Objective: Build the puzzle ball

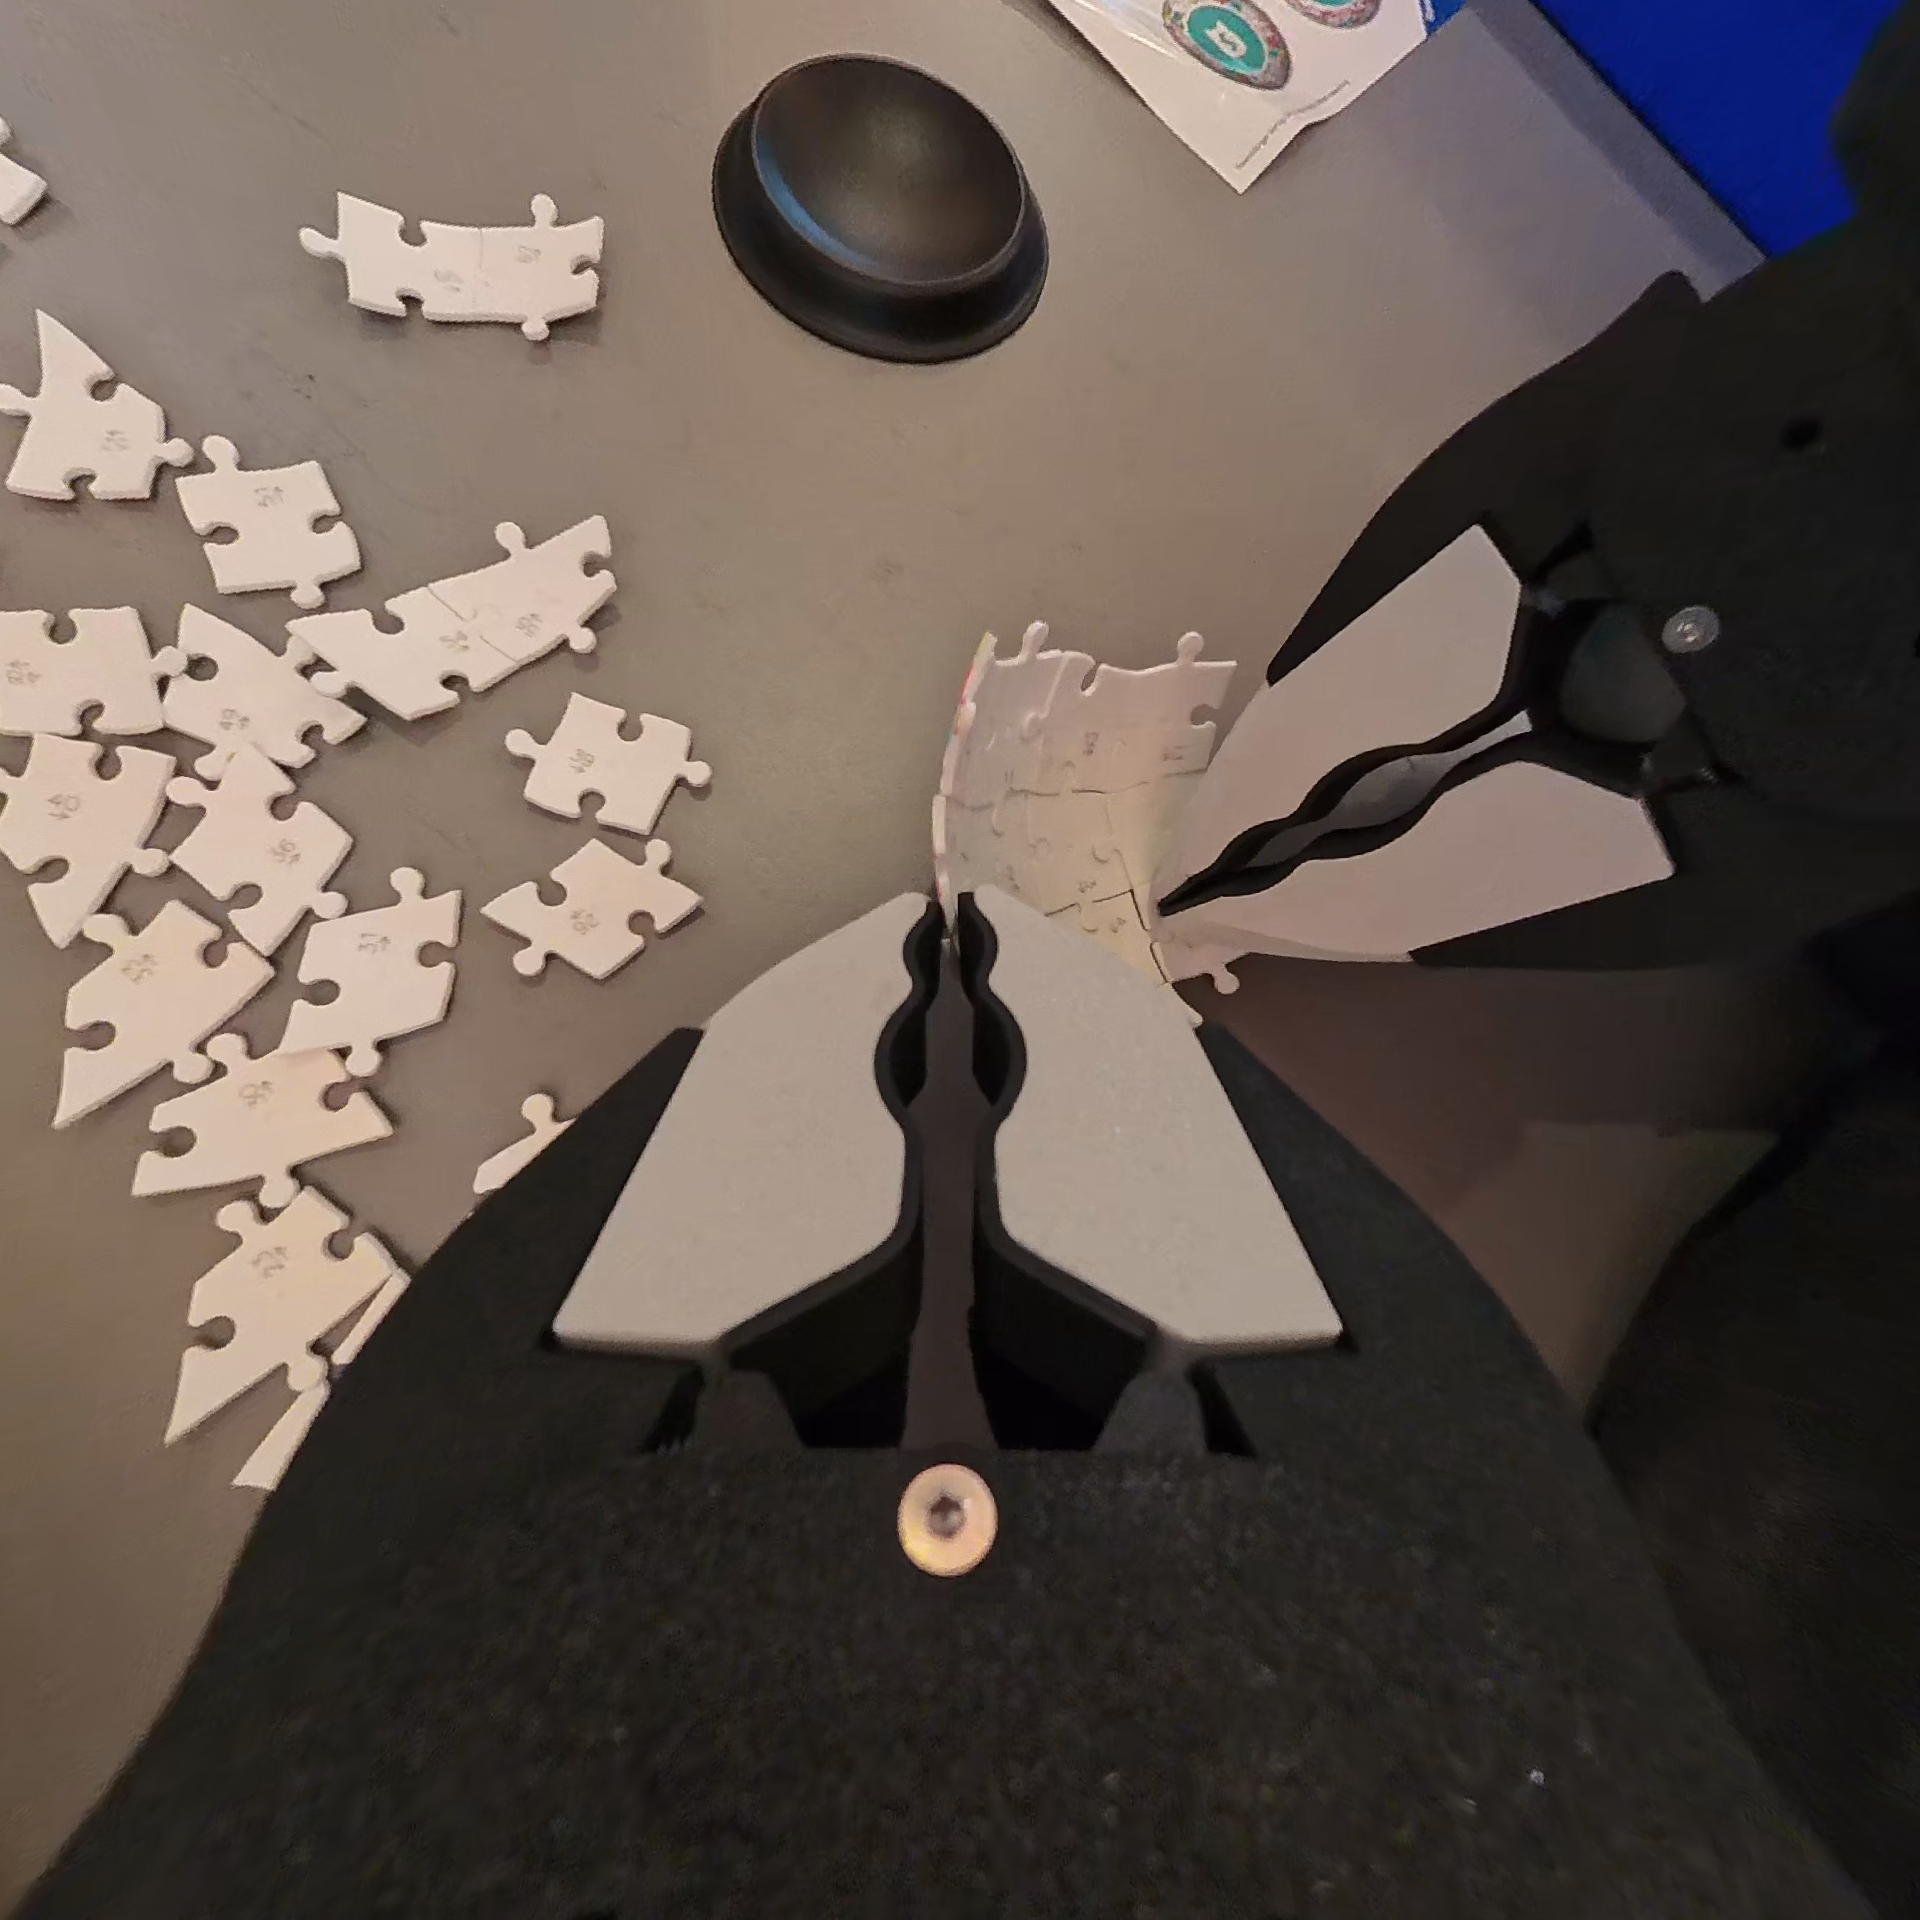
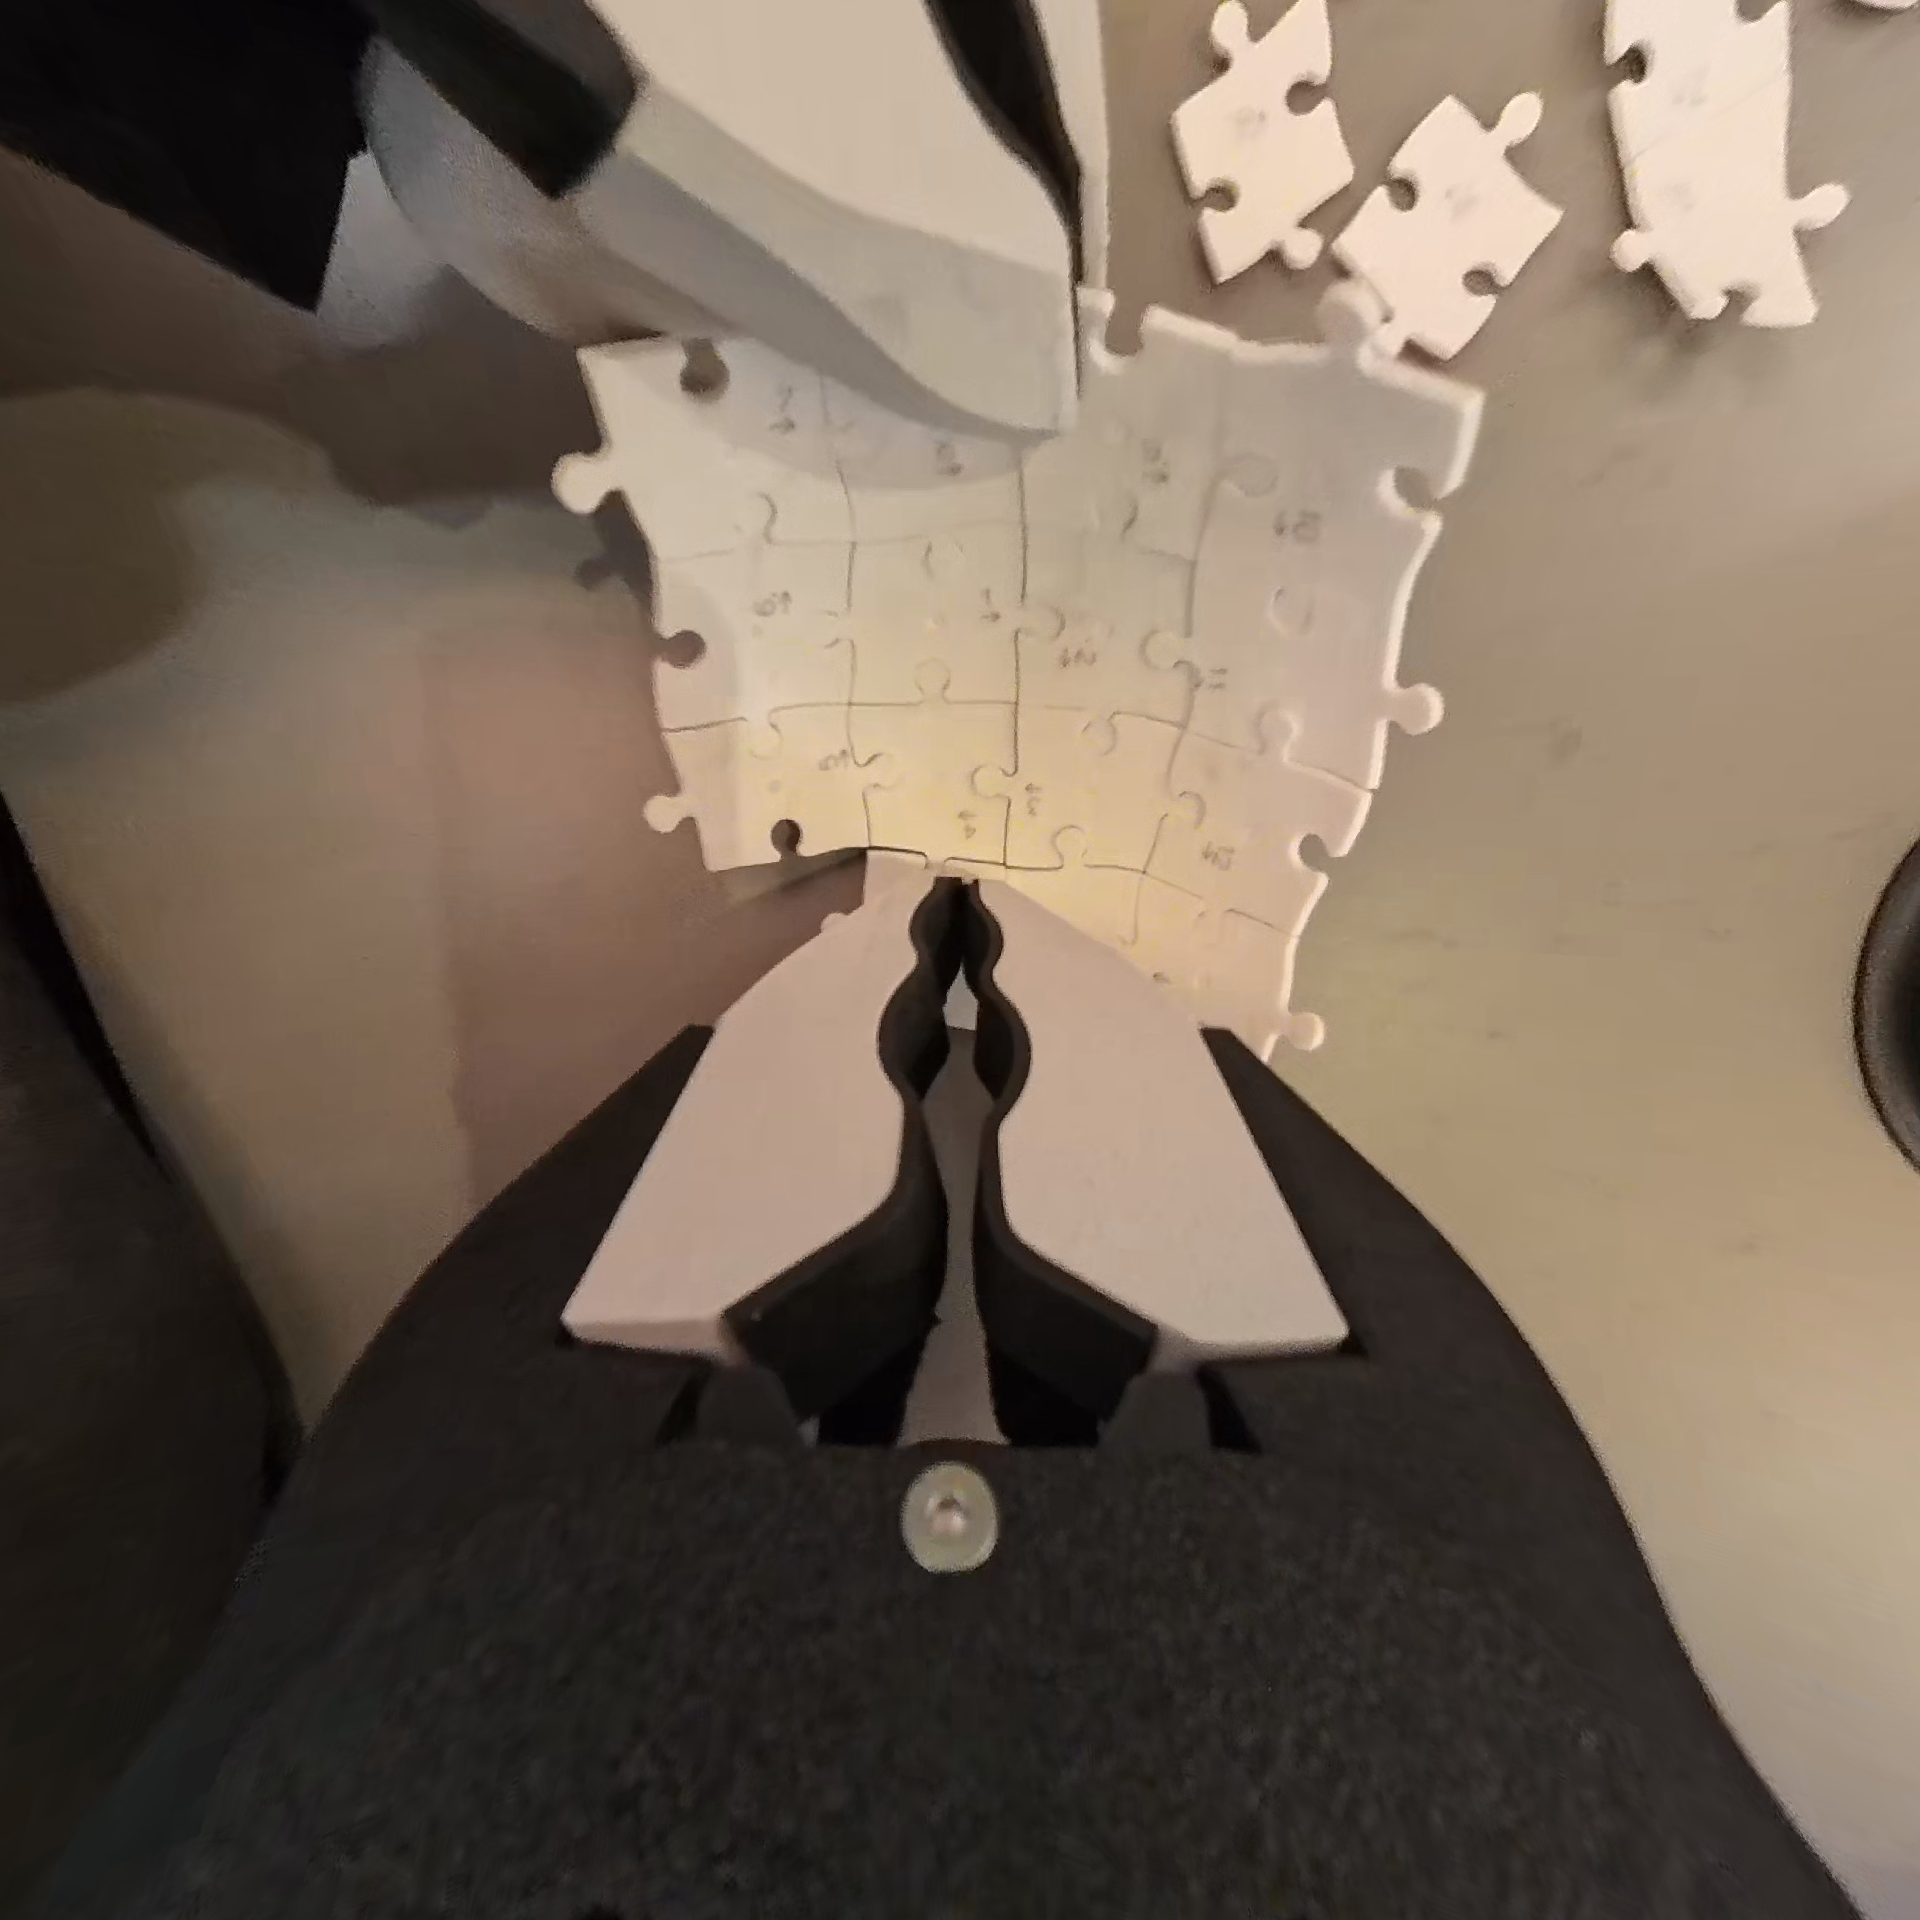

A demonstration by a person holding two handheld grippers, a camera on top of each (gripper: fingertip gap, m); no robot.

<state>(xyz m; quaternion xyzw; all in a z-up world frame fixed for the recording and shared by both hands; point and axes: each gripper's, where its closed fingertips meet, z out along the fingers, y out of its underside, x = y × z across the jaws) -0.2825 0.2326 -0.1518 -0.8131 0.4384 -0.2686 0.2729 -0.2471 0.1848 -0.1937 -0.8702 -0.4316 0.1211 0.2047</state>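
Puzzle work, seen first from my left wrist camera: my left gripper (image 1: 948, 914) has its fingers pinched almost together on the near bottom edge of the curved shell (image 1: 1081, 790), the partly built section of the ball, which stands on edge above the grey table (image 1: 810, 623). My right gripper (image 1: 1169, 902) comes in from the shell's right side, its fingers all but closed on the lower corner. Loose pieces (image 1: 260, 790) lie scattered well to the shell's left, white backs up; a black round stand (image 1: 883, 208) sits beyond the shell, and a printed sheet (image 1: 1247, 83) lies farther off behind that.

From my right wrist camera, the shell (image 2: 1029, 644) fills the middle, its inner face toward me, seams running between the joined pieces. My right gripper (image 2: 958, 883) nips the shell's bottom edge between nearly shut fingertips; the left gripper's finger (image 2: 831, 260) overlaps the shell's top left corner. More loose pieces (image 2: 1444, 239) lie beyond the shell's upper right, one of them touching its rim or just short of it; I cannot tell which.

Risk, as I judge it: both grips hold only thin margins of the shell, so any twist or pull between my two hands could pop a seam or let the edge slip free, dropping the section onto the table.
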